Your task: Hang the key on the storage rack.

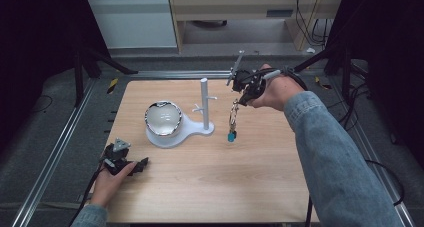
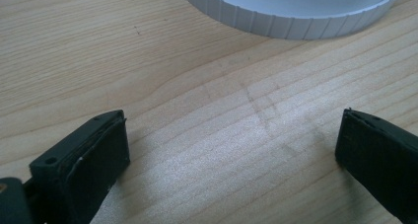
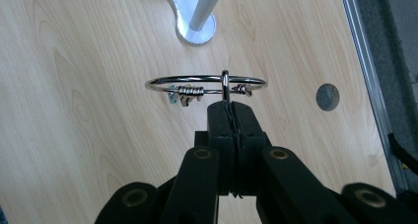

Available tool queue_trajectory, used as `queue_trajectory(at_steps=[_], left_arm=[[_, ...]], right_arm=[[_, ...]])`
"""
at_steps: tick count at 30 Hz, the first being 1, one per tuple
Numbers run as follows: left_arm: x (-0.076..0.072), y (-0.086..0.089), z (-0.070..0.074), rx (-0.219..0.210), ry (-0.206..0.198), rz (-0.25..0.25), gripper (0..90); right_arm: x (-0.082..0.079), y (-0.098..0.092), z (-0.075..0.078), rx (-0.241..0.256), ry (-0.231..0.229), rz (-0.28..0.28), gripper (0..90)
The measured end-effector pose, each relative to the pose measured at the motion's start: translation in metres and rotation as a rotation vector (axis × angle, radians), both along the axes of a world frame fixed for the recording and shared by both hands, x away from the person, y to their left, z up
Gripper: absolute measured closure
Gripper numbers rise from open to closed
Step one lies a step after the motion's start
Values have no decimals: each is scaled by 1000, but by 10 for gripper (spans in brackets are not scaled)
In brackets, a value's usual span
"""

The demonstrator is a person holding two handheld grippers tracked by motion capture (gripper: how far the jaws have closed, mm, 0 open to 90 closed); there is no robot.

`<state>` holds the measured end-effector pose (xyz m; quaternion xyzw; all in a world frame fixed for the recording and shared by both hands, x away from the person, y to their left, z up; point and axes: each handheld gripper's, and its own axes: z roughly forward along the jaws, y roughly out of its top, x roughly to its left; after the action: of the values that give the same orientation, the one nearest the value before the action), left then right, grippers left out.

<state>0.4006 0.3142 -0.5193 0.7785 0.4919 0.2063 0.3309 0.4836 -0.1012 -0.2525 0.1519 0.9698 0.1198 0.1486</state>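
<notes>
Silver metal key ring [image 3: 206, 84] with its teal tag [image 1: 231, 136] dangles straight below your right gripper [image 1: 243, 98], pinched tight in its closed jaws, just right of the white post stand [image 1: 205, 104]. Your left gripper [image 1: 141, 165] rests wide apart on the wooden table [image 1: 225, 182].

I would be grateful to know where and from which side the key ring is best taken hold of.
Grip the key ring on its thin wire at the top of the loop, coming from above, as the right tool does now: its jaws are shut on that wire. Held there, the ring hangs free above the table with the blue tag lowest, leaving the loop open beside the white stand.
</notes>
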Motion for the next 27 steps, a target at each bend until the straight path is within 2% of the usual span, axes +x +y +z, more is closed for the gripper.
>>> queue_trajectory(at_steps=[23, 27], left_arm=[[0, 0, 0, -1, 0, 2, 0], [0, 0, 0, -1, 0, 2, 0]], right_arm=[[4, 20, 16, 3, -8, 25, 888], [5, 22, 15, 5, -9, 21, 888]])
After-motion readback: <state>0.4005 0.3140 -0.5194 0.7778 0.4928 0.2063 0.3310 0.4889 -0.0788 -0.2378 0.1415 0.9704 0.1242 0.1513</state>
